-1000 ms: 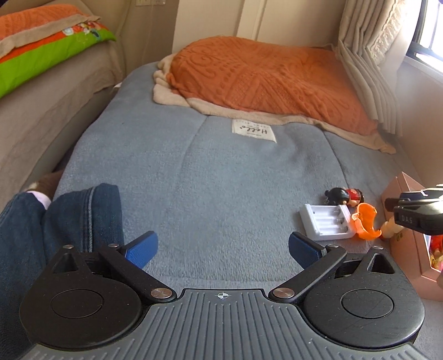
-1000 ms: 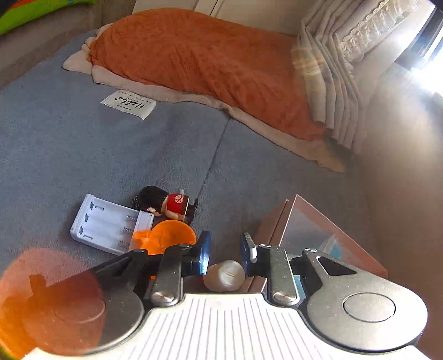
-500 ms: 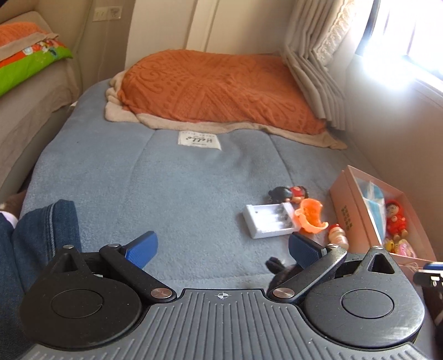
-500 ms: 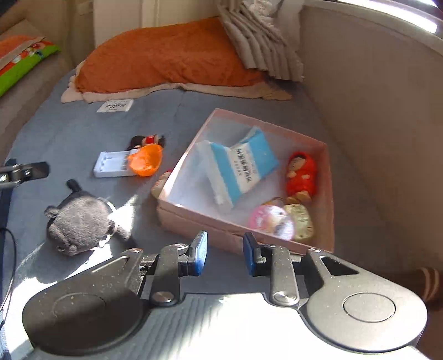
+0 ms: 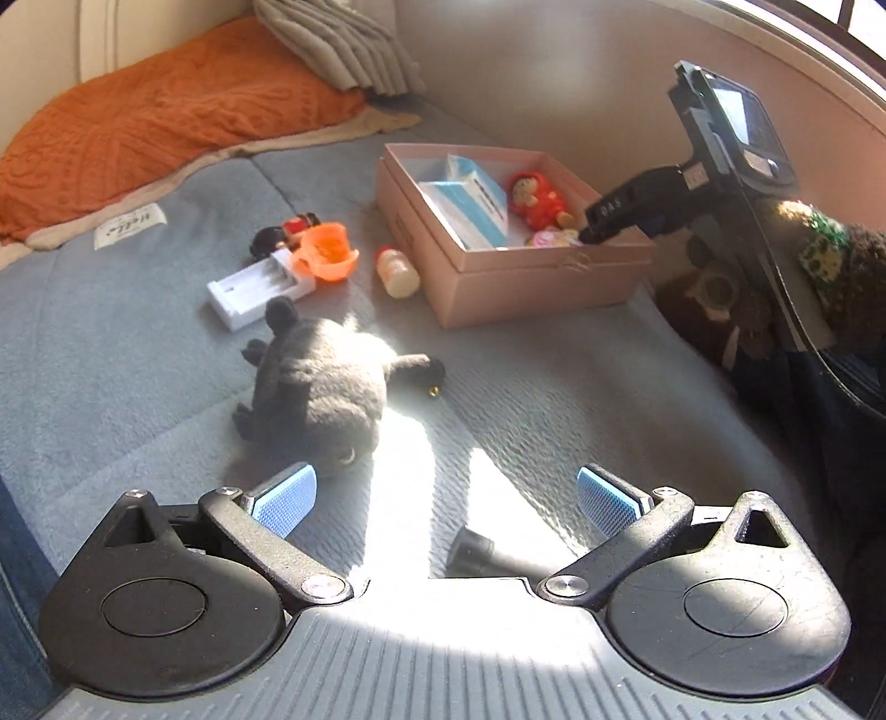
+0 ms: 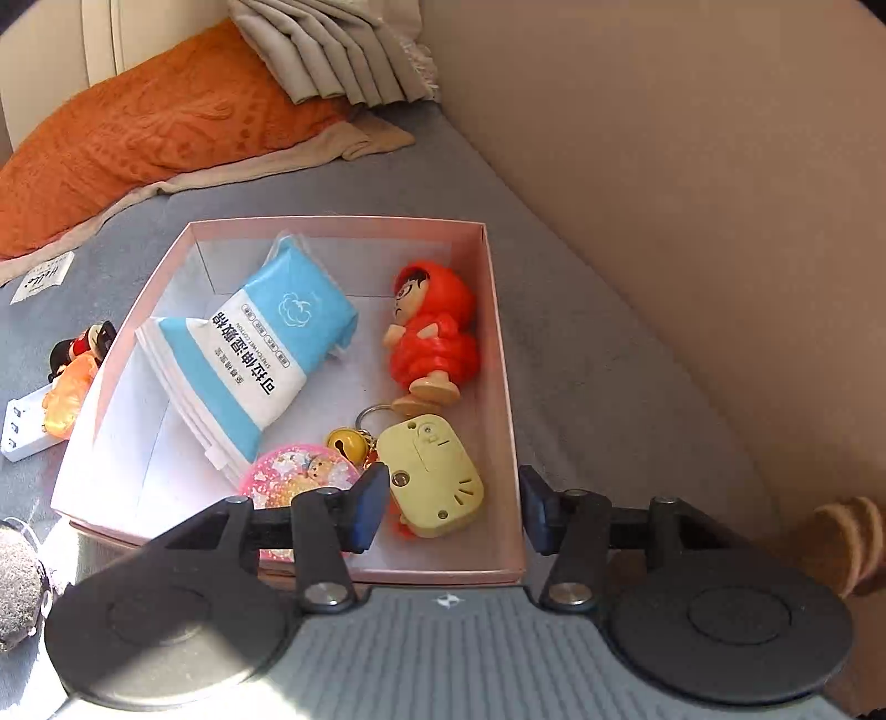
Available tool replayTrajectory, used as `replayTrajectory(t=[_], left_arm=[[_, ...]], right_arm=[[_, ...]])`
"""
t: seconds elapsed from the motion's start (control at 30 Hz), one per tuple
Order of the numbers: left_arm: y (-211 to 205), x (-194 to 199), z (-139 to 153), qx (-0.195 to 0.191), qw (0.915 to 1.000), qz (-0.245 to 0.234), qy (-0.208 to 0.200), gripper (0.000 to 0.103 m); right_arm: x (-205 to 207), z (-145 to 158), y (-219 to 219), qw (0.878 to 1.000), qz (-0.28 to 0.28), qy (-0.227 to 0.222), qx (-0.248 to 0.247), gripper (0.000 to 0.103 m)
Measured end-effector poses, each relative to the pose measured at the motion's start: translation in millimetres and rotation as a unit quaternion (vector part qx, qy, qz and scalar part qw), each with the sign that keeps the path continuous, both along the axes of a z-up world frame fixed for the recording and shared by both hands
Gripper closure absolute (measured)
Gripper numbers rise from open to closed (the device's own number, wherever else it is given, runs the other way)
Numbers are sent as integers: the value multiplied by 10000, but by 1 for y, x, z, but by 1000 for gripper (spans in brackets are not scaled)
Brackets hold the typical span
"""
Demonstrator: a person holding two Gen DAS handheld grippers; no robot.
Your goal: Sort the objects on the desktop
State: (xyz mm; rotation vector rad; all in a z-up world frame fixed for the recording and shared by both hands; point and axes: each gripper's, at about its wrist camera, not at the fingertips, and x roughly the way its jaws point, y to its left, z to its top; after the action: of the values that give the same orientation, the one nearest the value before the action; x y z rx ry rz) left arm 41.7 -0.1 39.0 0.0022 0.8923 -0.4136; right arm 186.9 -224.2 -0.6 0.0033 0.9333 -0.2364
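A pink box [image 5: 531, 271] [image 6: 506, 354] on the blue bed cover holds a blue tissue pack [image 6: 266, 354], a red doll [image 6: 434, 332], a yellow keychain toy [image 6: 434, 476] and a pink round toy [image 6: 299, 476]. My right gripper [image 6: 451, 507] is open and empty over the box's near right corner; it also shows in the left wrist view [image 5: 620, 216]. My left gripper [image 5: 443, 498] is open and empty, just in front of a grey plush toy [image 5: 321, 387]. Left of the box lie a small bottle [image 5: 398, 271], an orange cup [image 5: 326, 257], a white battery case [image 5: 260, 288] and a small figure [image 5: 285, 232].
An orange blanket [image 5: 155, 116] and a folded curtain [image 5: 343, 44] lie at the far end. A beige wall [image 6: 692, 166] runs along the right, close behind the box. A dark small object [image 5: 476, 554] lies by my left gripper's base.
Both views swung right and nearer to the box. My right gripper went from nearly shut to open and now hangs over the box. The left gripper stayed open and came up to the plush toy.
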Motion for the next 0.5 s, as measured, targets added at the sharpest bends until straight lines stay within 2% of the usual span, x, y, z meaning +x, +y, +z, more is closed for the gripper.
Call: replayTrajectory(t=[0.07,0.13,0.23,0.33,0.43,0.5], left_arm=[[-4,-1,-5,12,10000,-73,38,0],[-3,1,-8,21,10000,52,46,0],[6,12,-11,13,9989,475,21,0],[18,26,-15,64,9963,855,35,0],[22,42,-22,213,9935,1114,70,0],[25,50,-26,310,9922,1205,34,0]], right_arm=[[1,0,7,9997,89,-68,194,52],[1,2,16,9990,244,-124,339,53],[-8,9,29,9985,365,-296,275,54],[-37,23,39,9976,471,-396,321,54],[-74,24,67,9932,1101,-120,355,54],[-102,14,97,9838,1738,212,392,54]])
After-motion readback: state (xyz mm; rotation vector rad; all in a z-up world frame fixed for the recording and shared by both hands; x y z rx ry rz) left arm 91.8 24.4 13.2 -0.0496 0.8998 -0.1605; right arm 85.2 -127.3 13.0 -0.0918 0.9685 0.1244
